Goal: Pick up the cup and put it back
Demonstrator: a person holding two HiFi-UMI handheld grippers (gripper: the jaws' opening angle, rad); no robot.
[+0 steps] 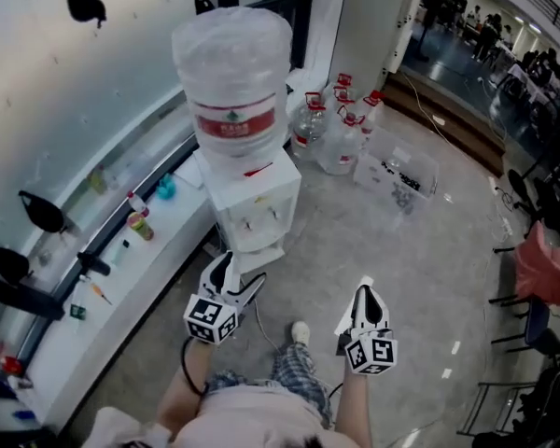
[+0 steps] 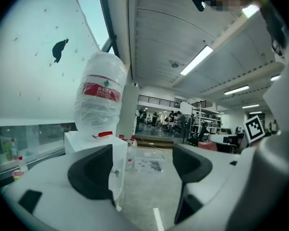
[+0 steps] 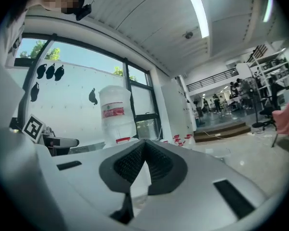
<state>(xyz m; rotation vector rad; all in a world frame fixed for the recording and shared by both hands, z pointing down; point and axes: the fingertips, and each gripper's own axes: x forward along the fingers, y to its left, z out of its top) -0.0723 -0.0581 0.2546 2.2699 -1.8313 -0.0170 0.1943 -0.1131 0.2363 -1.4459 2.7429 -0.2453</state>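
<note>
While we cannot pick out the cup for certain in any view, both grippers hang in front of the water dispenser (image 1: pixel 257 203), and neither has hold of anything. The left gripper (image 1: pixel 243 273) is nearest the dispenser, just before its lower front. In its own view the left gripper (image 2: pixel 144 165) has its jaws wide apart with only floor and the far room between them, and the dispenser's white corner shows past the left jaw. The right gripper (image 1: pixel 364 295) sits further from the dispenser, over bare floor. In its own view the right gripper (image 3: pixel 143 146) has its jaws closed tip to tip, with nothing pinched. A big water bottle (image 1: pixel 231 82) stands upside down on top of the dispenser. Beyond it, spare bottles (image 1: pixel 336 138) stand on the floor beside a clear box (image 1: pixel 397 171). Along the window runs a white surface (image 1: pixel 121 278) carrying a small bottle (image 1: pixel 138 224).
</note>
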